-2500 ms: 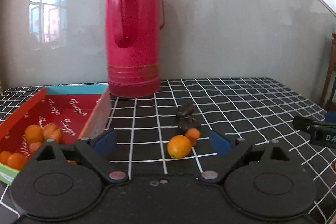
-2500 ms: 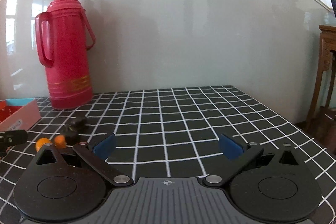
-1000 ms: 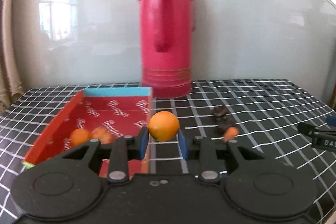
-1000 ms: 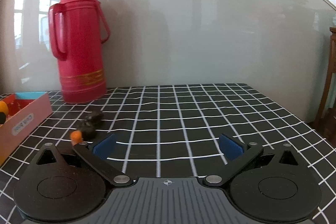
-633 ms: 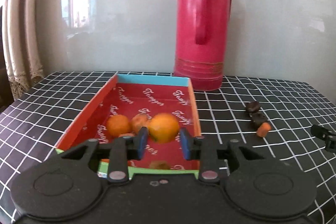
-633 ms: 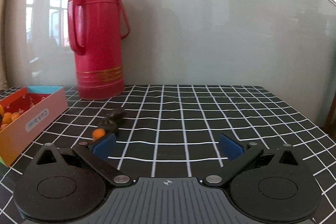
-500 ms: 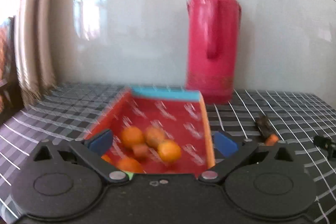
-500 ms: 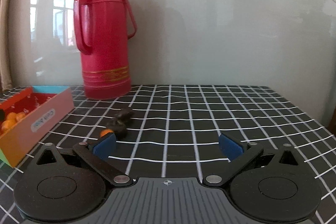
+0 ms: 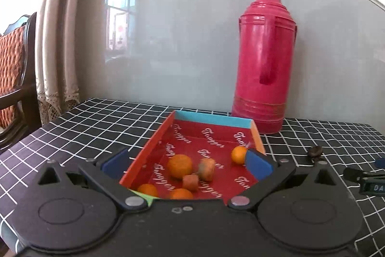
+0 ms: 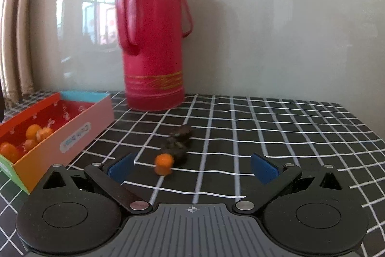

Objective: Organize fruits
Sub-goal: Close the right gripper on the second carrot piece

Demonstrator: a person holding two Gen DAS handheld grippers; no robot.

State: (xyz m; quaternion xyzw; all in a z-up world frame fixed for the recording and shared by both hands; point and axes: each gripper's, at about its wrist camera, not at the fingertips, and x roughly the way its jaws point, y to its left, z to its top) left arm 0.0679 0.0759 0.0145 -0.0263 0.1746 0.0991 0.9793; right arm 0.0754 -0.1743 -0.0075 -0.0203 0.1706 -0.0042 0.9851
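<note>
Hovering over the red box (image 9: pixel 255 130), your left gripper (image 9: pixel 186 161) gapes empty; your right gripper (image 10: pixel 192 166), spread wide, faces a small orange fruit (image 10: pixel 164 163) at 12 o'clock.

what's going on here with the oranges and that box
A person with two handheld grippers is sorting small orange fruits into a red box. The left gripper hangs open over the box, which holds several fruits. The right gripper, also open, faces one orange fruit on the checked tablecloth beside some dark pieces.
</note>
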